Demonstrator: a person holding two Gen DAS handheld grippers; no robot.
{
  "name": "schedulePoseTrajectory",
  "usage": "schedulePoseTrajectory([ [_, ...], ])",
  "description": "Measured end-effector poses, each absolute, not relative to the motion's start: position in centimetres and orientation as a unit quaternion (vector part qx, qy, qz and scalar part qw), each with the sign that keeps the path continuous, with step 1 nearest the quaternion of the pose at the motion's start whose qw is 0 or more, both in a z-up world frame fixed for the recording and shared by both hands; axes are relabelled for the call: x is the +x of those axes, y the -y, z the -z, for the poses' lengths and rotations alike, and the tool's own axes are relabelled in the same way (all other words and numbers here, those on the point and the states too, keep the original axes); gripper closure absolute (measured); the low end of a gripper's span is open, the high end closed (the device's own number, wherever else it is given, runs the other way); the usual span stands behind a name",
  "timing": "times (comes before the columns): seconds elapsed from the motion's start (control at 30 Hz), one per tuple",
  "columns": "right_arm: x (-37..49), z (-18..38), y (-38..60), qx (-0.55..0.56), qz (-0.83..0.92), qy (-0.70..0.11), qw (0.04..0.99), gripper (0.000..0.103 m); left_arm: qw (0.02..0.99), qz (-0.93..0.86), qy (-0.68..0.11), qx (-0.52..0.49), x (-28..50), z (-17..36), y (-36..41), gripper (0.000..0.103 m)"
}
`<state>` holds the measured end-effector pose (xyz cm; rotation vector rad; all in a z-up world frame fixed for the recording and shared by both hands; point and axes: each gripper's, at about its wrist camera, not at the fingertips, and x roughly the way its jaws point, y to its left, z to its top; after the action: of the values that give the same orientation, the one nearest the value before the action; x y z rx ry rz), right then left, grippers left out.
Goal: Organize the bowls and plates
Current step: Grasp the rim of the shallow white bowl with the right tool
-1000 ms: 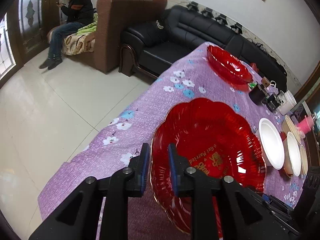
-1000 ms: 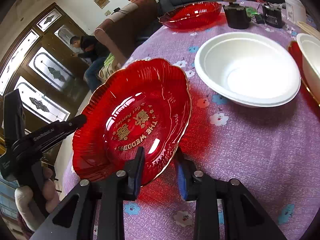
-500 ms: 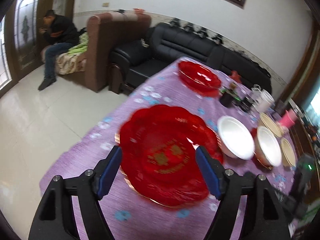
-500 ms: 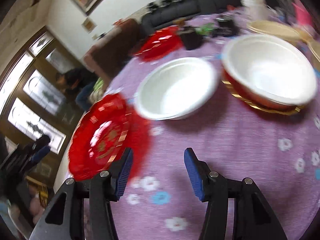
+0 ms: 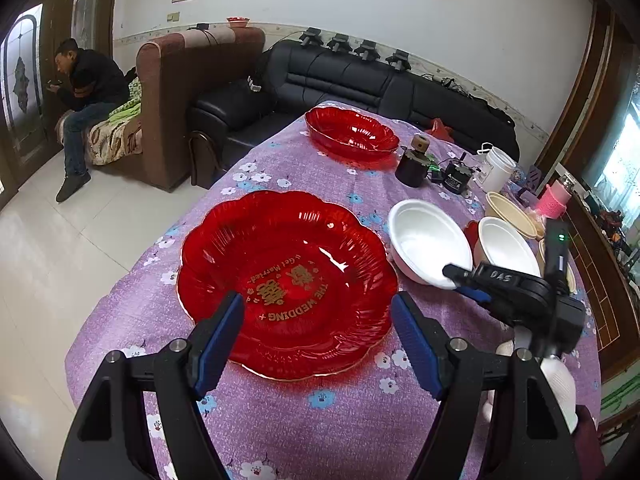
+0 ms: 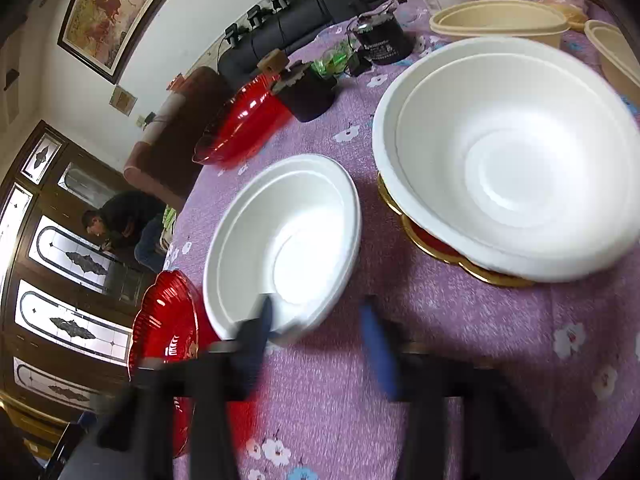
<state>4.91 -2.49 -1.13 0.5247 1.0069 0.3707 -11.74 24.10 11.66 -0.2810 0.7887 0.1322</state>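
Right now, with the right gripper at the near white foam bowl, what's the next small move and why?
Probably finish closing the right gripper on the near white foam bowl's rim: its jaws have just been closing, one finger already inside, the other outside. The left gripper hangs open over the red scalloped plate.

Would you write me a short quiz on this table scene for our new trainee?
1. True or false: the red wedding plate lies flat on the tablecloth.
2. What sits directly under the white bowl that is farther from the wedding plate? A) a gold-rimmed red plate B) a beige bowl C) only bare cloth
3. Which dish stands nearest the black sofa?

Key: 1. True. 2. A. 3. The far red dish.
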Motion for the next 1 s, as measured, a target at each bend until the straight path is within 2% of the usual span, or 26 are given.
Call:
schedulePoseTrajectory([
  [0.07, 4.9, 1.4, 2.8, 0.250, -0.175, -0.480, 0.822, 0.087, 0.912, -0.063, -0.383, -0.136, -11.8, -11.7, -23.9, 0.028],
  [0.33, 1.0, 0.8, 6.0, 0.237, -0.231, -0.512, 0.793, 0.093, 0.908, -0.027, -0.395, -0.136, -11.2, -11.4, -21.6, 0.028],
  [0.67, -3.8, 1.7, 14.4, 0.273, -0.267, -0.584, 0.717, 0.093, 0.897, 0.050, -0.429, -0.092, -9.8, -9.6, -14.1, 0.028],
  [0.9, -4.1, 3.0, 17.0, 0.252, -0.218, -0.571, 0.751, 0.089, 0.874, 0.075, -0.473, -0.077, -6.8, -6.6, -9.2, 0.028],
  [1.0, -4.1, 2.5, 16.8, 0.231, -0.212, -0.551, 0.773, 0.086, 0.879, 0.059, -0.467, -0.073, -5.9, -6.5, -8.7, 0.028],
])
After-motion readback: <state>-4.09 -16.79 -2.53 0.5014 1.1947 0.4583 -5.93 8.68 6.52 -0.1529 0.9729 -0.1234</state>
